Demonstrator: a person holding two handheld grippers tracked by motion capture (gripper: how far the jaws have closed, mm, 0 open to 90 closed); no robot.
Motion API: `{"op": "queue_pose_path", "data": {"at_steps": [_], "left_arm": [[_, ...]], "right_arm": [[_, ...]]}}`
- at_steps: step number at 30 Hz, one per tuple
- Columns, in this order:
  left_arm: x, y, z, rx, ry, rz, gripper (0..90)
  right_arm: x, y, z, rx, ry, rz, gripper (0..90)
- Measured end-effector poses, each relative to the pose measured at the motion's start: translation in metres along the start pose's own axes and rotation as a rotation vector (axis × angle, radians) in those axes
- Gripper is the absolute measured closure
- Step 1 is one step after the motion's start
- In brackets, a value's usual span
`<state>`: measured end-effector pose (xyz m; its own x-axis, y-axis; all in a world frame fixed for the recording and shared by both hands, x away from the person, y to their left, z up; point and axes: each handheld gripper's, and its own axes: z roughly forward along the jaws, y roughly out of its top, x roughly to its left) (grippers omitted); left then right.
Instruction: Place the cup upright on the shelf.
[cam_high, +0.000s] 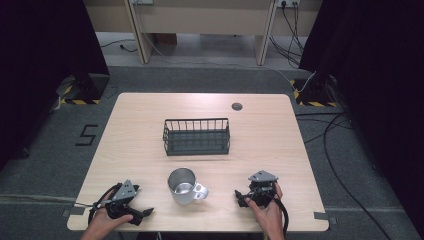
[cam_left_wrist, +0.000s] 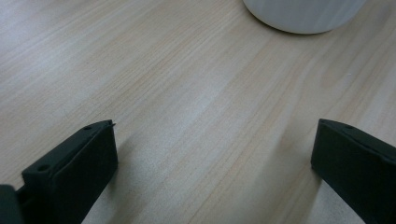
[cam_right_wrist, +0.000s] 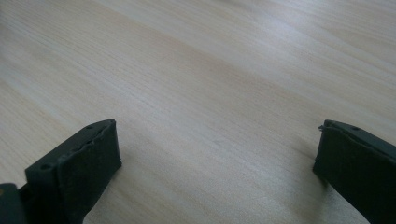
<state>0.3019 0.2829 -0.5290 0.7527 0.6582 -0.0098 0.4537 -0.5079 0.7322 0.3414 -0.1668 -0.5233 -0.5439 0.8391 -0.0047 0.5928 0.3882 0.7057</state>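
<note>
Both grippers rest released on the table (cam_high: 150, 110), jaws wide apart and holding nothing. The metal mug (cam_high: 183, 186) stands upright between the left gripper (cam_high: 146, 212) and the right gripper (cam_high: 240, 197), near the table's front edge, with the wire basket (cam_high: 196, 136) behind it.

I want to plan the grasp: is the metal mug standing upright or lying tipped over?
Upright. In the high view the metal mug shows its open mouth upward, base on the table, handle to the side.

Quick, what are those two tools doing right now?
Left tool: open, holding nothing, near the metal mug.
Right tool: open, holding nothing.
</note>
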Motion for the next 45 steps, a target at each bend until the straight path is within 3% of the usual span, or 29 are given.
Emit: {"op": "queue_pose_path", "data": {"at_steps": [3, 5, 8, 11, 16, 19, 29, 45], "left_arm": [[0.0, 0.0, 0.0, 0.0, 0.0, 0.0, 0.0], [0.0, 0.0, 0.0, 0.0, 0.0, 0.0, 0.0], [0.0, 0.0, 0.0, 0.0, 0.0, 0.0, 0.0], [0.0, 0.0, 0.0, 0.0, 0.0, 0.0, 0.0], [0.0, 0.0, 0.0, 0.0, 0.0, 0.0, 0.0], [0.0, 0.0, 0.0, 0.0, 0.0, 0.0, 0.0], [0.0, 0.0, 0.0, 0.0, 0.0, 0.0, 0.0], [0.0, 0.0, 0.0, 0.0, 0.0, -0.001, 0.0]], "right_arm": [[0.0, 0.0, 0.0, -0.002, 0.013, -0.013, 2.3], [0.001, -0.002, -0.004, -0.042, 0.051, -0.035, 20.9], [0.001, -0.001, -0.007, -0.058, 0.049, -0.034, 15.5], [0.002, -0.001, -0.009, -0.084, 0.036, -0.041, 19.3], [0.011, 0.004, -0.02, -0.162, 0.093, -0.046, 15.8], [0.024, 0.008, -0.029, -0.209, 0.142, -0.072, 15.8], [0.054, 0.023, -0.045, -0.269, 0.212, -0.161, 17.9], [0.086, 0.039, -0.044, -0.34, 0.326, -0.21, 15.1]]}}
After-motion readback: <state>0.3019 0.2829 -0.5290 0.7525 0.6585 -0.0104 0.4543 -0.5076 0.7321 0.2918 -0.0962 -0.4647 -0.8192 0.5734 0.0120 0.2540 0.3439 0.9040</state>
